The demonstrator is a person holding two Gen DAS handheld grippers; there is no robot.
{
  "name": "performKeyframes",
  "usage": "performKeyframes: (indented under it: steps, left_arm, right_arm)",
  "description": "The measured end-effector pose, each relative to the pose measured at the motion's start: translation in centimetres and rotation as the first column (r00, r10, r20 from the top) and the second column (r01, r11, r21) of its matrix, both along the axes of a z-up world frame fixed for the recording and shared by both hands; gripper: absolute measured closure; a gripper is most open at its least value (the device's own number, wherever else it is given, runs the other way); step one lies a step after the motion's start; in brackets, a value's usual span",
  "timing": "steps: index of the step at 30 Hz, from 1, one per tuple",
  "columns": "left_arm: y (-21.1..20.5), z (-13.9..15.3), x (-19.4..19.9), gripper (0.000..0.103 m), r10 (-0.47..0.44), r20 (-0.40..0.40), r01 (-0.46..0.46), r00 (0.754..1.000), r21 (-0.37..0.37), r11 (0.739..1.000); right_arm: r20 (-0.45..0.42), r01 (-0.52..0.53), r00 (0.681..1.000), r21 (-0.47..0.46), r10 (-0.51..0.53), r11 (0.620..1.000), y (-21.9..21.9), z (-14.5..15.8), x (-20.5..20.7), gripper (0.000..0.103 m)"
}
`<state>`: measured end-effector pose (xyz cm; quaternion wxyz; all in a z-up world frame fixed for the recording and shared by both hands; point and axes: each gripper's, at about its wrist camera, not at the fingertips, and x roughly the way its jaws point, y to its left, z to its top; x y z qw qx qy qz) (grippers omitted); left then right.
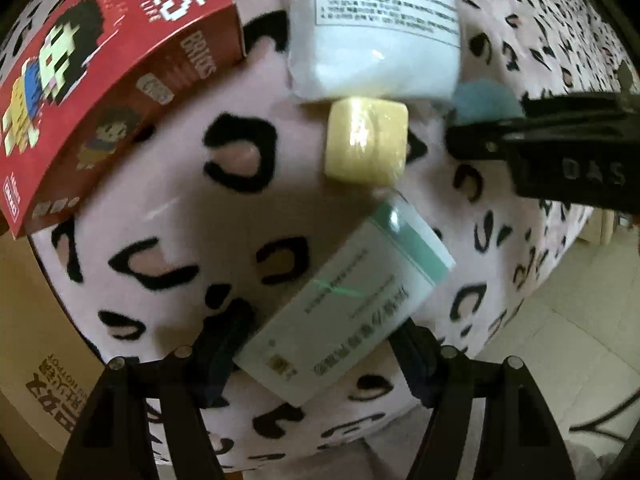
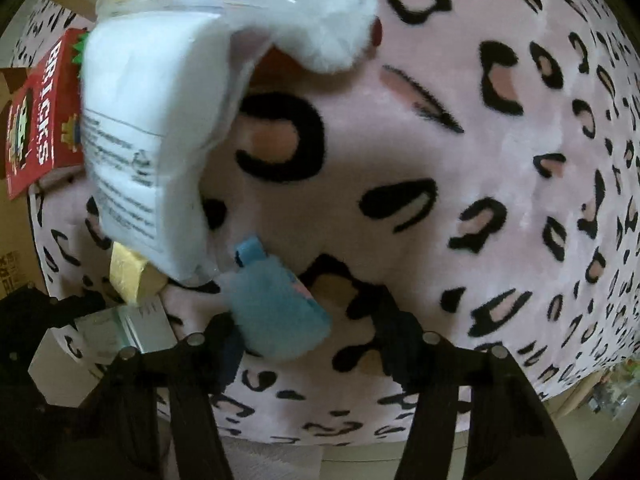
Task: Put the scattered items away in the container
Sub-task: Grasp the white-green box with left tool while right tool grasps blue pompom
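Scattered items lie on a pink leopard-print blanket (image 1: 168, 216) (image 2: 460, 152). My left gripper (image 1: 320, 344) points down and stands open astride a pale green and white flat box (image 1: 340, 312) (image 2: 132, 324) that rests on the blanket. A small blue fuzzy item (image 2: 276, 312) (image 1: 480, 98) sits between the fingers of my right gripper (image 2: 304, 320) (image 1: 488, 122), against the left one and apart from the right, so that gripper is open. A yellow wrapped block (image 1: 366, 144) (image 2: 130, 276) lies between the two items.
A red BRICKS box (image 1: 104, 80) (image 2: 36, 120) and a white labelled plastic packet (image 1: 372, 28) (image 2: 148, 152) lie further back. White plush (image 2: 312, 12) sits behind the packet. A cardboard box (image 1: 40, 320) stands left of the blanket, with tiled floor (image 1: 580, 320) to its right.
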<state>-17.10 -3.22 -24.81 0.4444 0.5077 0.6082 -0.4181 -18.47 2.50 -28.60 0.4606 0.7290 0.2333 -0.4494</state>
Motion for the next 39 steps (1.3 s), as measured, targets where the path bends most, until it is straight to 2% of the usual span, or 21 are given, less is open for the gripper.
performKeyframes:
  steps: [1, 2, 3, 6, 11, 16, 17, 18, 19, 20, 21, 23, 25, 28, 30, 31, 32, 33, 39]
  left_arm:
    - [-0.1, 0.1, 0.0, 0.031, -0.005, 0.012, 0.005, 1.000, -0.008, 1.000]
    - [-0.1, 0.2, -0.1, 0.032, -0.011, 0.024, 0.011, 1.000, -0.016, 1.000]
    - [-0.1, 0.3, -0.2, 0.033, -0.015, 0.035, 0.016, 0.999, -0.024, 1.000]
    - [0.0, 0.9, -0.4, 0.041, -0.035, 0.060, 0.038, 0.998, -0.048, 0.998]
    - [0.5, 2.8, -0.6, 0.054, -0.076, 0.041, 0.080, 0.996, -0.094, 0.992]
    - [1.1, 4.4, 0.6, 0.057, -0.020, -0.007, 0.019, 1.000, -0.112, 0.993]
    - [1.1, 4.6, 1.0, 0.057, -0.003, -0.016, 0.001, 1.000, -0.113, 0.994]
    - [0.9, 4.5, 1.3, 0.058, 0.009, -0.021, -0.011, 1.000, -0.113, 0.994]
    - [0.0, 4.4, 1.4, 0.058, 0.023, -0.019, -0.025, 1.000, -0.109, 0.994]
    - [-0.1, 4.4, 1.0, 0.059, 0.034, -0.020, -0.036, 0.999, -0.105, 0.994]
    - [-0.1, 4.2, 1.3, 0.059, 0.049, -0.025, -0.051, 0.998, -0.097, 0.994]
    - [-0.1, 3.7, 2.0, 0.059, 0.085, -0.043, -0.088, 0.995, -0.082, 0.993]
    - [-0.3, 3.3, 2.5, 0.059, 0.086, -0.047, -0.089, 0.995, -0.071, 0.994]
    - [-0.6, 2.7, 3.1, 0.059, 0.098, -0.041, -0.100, 0.994, -0.059, 0.993]
    - [-1.1, 2.3, 3.6, 0.059, 0.110, -0.045, -0.112, 0.993, -0.049, 0.993]
    - [-1.1, 2.4, 3.8, 0.059, 0.114, -0.048, -0.117, 0.992, -0.050, 0.992]
    - [-1.1, 2.6, 4.0, 0.062, 0.116, -0.050, -0.119, 0.992, -0.055, 0.991]
    - [-1.0, 2.8, 4.1, 0.065, 0.113, -0.047, -0.116, 0.992, -0.062, 0.991]
    - [-0.1, 5.2, 5.1, 0.065, 0.087, -0.026, -0.089, 0.996, -0.079, 0.993]
  right_arm:
    - [0.002, 0.014, 1.000, -0.005, -0.014, 1.000, 0.4, 0.0, -0.3, 0.060]
    - [0.010, 0.035, 0.999, -0.009, -0.035, 0.999, 0.9, 0.1, -0.7, 0.074]
    - [0.021, 0.058, 0.998, -0.009, -0.058, 0.998, 1.5, 0.1, -1.2, 0.082]
    - [0.060, 0.121, 0.991, -0.001, -0.121, 0.993, 3.5, 0.0, -2.4, 0.089]
    - [0.088, 0.184, 0.979, -0.011, -0.183, 0.983, 6.6, 0.8, -3.2, 0.096]
    - [0.098, 0.206, 0.975, -0.059, -0.200, 0.977, 7.7, 1.5, -3.1, 0.096]
    - [0.095, 0.203, 0.976, -0.075, -0.196, 0.976, 7.6, 1.7, -3.2, 0.090]
    - [0.088, 0.199, 0.978, -0.090, -0.191, 0.976, 7.3, 1.8, -3.2, 0.072]
    - [0.076, 0.197, 0.979, -0.099, -0.190, 0.975, 6.9, 1.8, -3.3, 0.059]
    - [0.060, 0.195, 0.980, -0.103, -0.189, 0.975, 6.5, 1.7, -3.4, 0.038]
    - [0.034, 0.188, 0.982, -0.105, -0.186, 0.977, 5.9, 1.4, -3.5, 0.035]
    - [0.007, 0.159, 0.987, -0.098, -0.159, 0.982, 4.3, 0.5, -3.4, 0.035]
    - [0.024, 0.151, 0.989, -0.099, -0.149, 0.984, 2.9, -0.6, -3.5, 0.037]
    - [0.000, 0.102, 0.995, -0.064, -0.102, 0.993, 1.4, -2.3, -3.2, 0.044]
    - [0.009, 0.108, 0.994, -0.056, -0.107, 0.993, 1.3, -2.6, -3.4, 0.050]
    - [0.016, 0.115, 0.993, -0.058, -0.114, 0.992, 1.4, -2.5, -3.6, 0.060]
    - [0.019, 0.120, 0.993, -0.060, -0.119, 0.991, 1.6, -2.4, -3.7, 0.066]
    - [0.023, 0.131, 0.991, -0.062, -0.130, 0.989, 2.1, -2.2, -3.9, 0.067]
    - [0.081, 0.232, 0.970, -0.043, -0.228, 0.972, 5.9, -0.8, -5.4, 0.067]
